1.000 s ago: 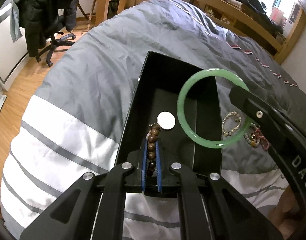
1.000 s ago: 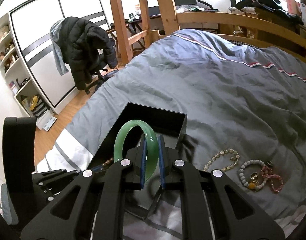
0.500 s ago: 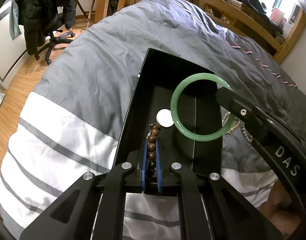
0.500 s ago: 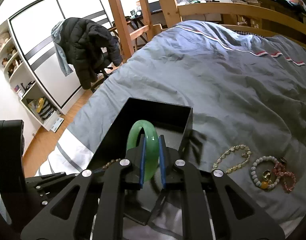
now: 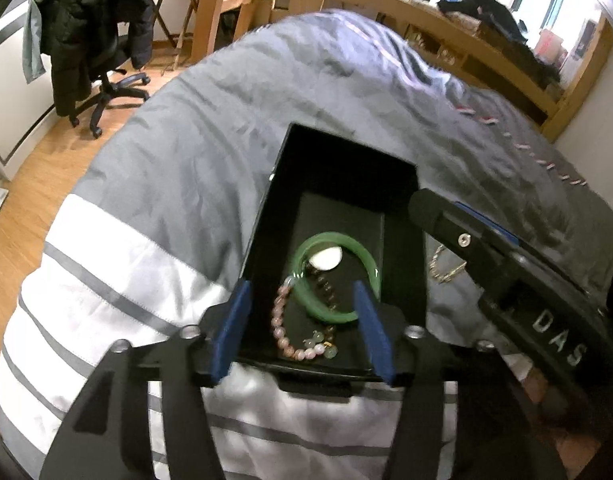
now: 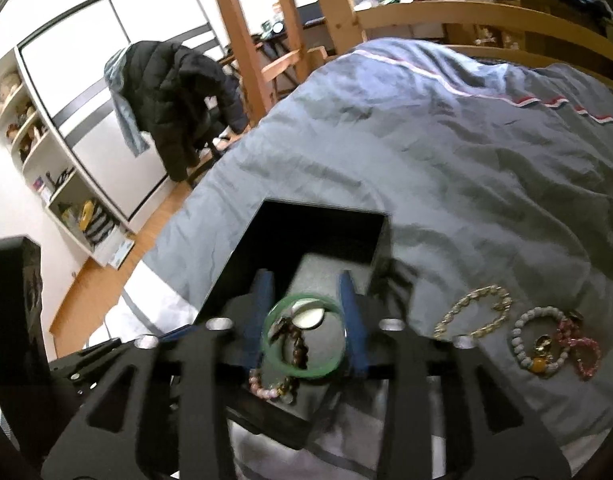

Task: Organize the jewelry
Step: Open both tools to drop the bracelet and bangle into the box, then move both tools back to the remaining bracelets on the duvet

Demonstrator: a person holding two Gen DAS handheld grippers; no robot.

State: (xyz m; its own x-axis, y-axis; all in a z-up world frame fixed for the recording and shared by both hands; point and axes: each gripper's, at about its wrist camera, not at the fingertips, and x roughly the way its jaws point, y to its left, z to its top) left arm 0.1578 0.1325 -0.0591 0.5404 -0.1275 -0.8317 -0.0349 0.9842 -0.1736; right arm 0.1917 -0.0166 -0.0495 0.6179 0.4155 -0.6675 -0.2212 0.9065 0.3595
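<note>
Black box sat on the grey quilt near the bed's edge, open top up, so both tools could drop pieces straight in. The green bangle lay flat on the box floor, ringed around a white disc, with brown beads under it and a pink bead bracelet curled at the near wall. The left gripper hovered over the near end of the box, jaws opening and spread wide, nothing pinched between them; beads sat below, loose. The right gripper hung above the bangle, jaws also opening, blue pads either side of the ring but apart from it, so it looked released, not gripped. Judged as a drop-off into the box. Left out on the quilt: a gold chain bracelet, a white bead bracelet and a pink bracelet, near each other, right of the box. Both views were blurred; the brown beads were half hidden by the bangle, the box's near wall was cut by gripper frames, and the white disc's nature was unclear.
</note>
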